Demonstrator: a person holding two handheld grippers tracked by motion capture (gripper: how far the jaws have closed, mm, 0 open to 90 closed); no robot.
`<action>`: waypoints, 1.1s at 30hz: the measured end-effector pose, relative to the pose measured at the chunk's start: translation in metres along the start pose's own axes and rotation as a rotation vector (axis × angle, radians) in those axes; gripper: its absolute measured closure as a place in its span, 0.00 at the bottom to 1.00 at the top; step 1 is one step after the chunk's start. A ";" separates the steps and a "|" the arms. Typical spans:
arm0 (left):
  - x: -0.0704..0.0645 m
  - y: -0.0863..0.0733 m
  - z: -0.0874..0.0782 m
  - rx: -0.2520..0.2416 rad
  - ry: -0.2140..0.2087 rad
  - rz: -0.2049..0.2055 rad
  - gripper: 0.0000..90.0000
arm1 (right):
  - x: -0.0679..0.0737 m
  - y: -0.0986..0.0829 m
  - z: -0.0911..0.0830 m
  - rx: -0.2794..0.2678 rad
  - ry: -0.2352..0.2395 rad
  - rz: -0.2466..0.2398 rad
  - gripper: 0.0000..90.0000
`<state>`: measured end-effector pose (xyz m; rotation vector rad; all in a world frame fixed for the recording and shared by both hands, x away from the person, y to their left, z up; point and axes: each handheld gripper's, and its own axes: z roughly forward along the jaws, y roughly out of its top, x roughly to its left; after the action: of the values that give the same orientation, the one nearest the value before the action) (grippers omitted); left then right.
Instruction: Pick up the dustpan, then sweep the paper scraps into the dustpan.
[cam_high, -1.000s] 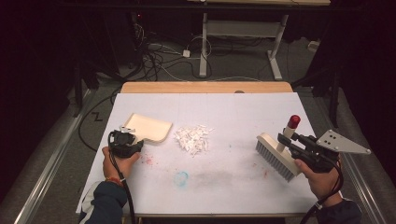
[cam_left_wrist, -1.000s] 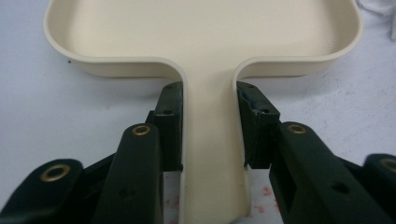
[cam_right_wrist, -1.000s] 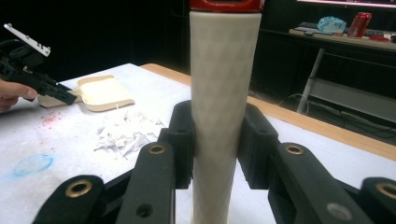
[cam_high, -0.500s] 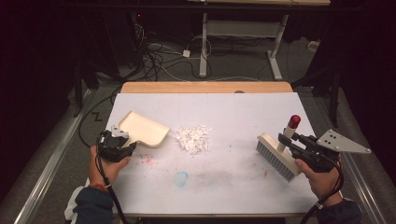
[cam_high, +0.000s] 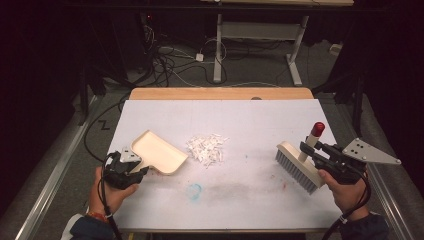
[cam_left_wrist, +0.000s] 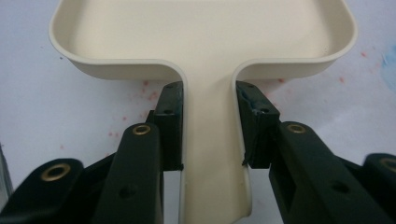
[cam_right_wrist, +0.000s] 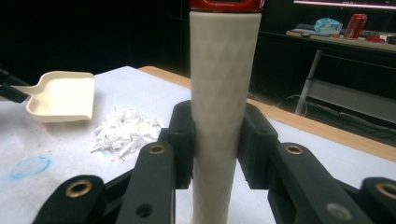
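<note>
Here the work in hand is sweeping: the left gripper (cam_high: 131, 162) has its fingers (cam_left_wrist: 170, 123) closed on the flat handle of the cream dustpan (cam_high: 159, 152), and the right gripper (cam_high: 320, 150) has its fingers (cam_right_wrist: 182, 140) closed on the round handle of the brush (cam_high: 298, 165).

Location: the dustpan lies at the left of the counter (cam_high: 260, 120), its open edge facing the pile of white paper scraps (cam_high: 206, 148) just beside it. The brush stands well apart at the right, bristles down.

Handling, as judged:
- Dustpan: rigid moulded plastic, light, smooth. The narrow handle is the correct hold; the smooth sides may slip if the pan is levered.
- Brush: stiff handle with a faceted surface that aids grip and a red cap on top; the bristles yield under pressure.
- Scraps: very light and loose. Expect scatter under fast strokes.

Markings: no brand, label or writing is legible on either tool. A faint blue smear (cam_high: 194, 190) and red specks mark the counter covering.
</note>
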<state>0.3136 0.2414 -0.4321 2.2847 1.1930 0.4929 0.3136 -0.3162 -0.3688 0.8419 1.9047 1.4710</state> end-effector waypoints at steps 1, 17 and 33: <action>-0.002 -0.002 -0.001 0.010 -0.007 0.010 0.71 | 0.000 0.000 0.000 -0.002 0.001 0.000 0.78; -0.017 -0.007 0.002 0.042 -0.099 0.080 0.71 | 0.002 -0.002 0.005 0.021 0.010 -0.004 0.78; -0.020 -0.005 0.003 0.047 -0.132 0.106 0.71 | 0.005 -0.001 0.012 0.003 0.018 -0.011 0.78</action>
<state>0.3013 0.2263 -0.4388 2.3900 1.0342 0.3494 0.3200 -0.3053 -0.3726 0.8205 1.9224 1.4746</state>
